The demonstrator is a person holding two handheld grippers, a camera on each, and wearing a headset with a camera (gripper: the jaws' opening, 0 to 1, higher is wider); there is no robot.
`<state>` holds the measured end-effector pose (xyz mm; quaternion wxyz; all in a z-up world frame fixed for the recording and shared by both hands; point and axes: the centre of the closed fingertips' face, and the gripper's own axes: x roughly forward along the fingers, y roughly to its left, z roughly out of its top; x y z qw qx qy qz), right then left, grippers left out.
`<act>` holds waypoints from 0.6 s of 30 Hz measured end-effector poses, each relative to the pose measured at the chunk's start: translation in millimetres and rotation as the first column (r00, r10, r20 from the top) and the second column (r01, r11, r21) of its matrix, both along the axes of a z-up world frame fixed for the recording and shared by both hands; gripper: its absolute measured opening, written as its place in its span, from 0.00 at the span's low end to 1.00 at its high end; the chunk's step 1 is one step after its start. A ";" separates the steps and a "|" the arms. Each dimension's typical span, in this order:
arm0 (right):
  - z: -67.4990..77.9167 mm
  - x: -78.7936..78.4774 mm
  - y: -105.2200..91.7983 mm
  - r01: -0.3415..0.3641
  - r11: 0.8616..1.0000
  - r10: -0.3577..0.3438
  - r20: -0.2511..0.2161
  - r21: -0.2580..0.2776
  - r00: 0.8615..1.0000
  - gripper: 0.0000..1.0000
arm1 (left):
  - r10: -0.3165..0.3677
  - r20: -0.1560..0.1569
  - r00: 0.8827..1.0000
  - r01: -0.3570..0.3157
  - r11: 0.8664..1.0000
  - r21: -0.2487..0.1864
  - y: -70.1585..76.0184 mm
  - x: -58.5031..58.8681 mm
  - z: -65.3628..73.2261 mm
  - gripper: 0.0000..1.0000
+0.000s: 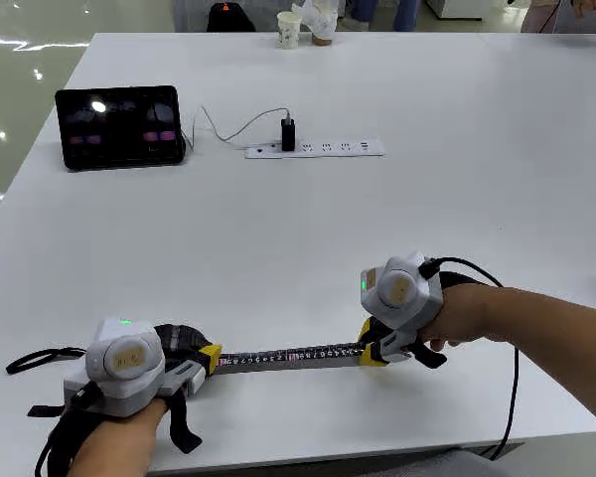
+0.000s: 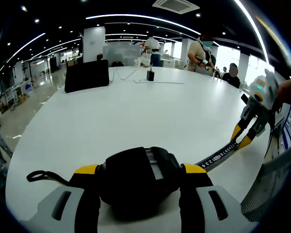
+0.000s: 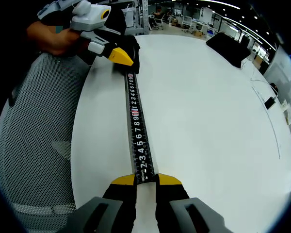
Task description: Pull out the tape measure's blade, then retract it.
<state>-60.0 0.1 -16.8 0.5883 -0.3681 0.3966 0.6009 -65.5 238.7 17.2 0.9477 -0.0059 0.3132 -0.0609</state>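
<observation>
The jaws of the left gripper (image 2: 140, 171) are clamped on the black case (image 2: 135, 187) of the tape, which sits on the table (image 1: 377, 219) near its front edge. The jaws of the right gripper (image 3: 145, 180) are pinched nearly shut on the end of the blade (image 3: 136, 124). The blade runs low over the table between the two grippers, numbers up and pulled out part of the way.

The main risk, as I judge it, is the right-hand pinch. The hold is on a thin, slick strip, and the end hook is hidden between the jaw tips, so I cannot tell whether it is caught behind them. If the blade slides free while under spring tension, it would whip back toward the case, and the hook could strike the case mouth hard.

A second risk is the case turning in the left jaws. Its rounded body gives little flat surface to bear on, and a pull off the blade's line would twist it.

Lifting or angling the right gripper could also buckle the blade.

For the retraction, opening the right jaws outright would let it snap home. Walking the right gripper back toward the case seems the safer course.
</observation>
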 end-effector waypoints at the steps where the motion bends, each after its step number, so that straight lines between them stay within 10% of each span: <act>1: 0.3 -0.3 0.6 -0.004 1.000 0.004 0.001 0.001 1.000 0.11 | 0.000 0.000 1.000 0.000 1.000 0.000 0.1 0.1 0.0 0.61; 18: 0.2 -1.7 7.2 0.007 1.000 -0.007 -0.005 0.007 1.000 0.11 | -0.001 0.001 1.000 0.001 1.000 0.000 2.0 1.4 -0.8 0.61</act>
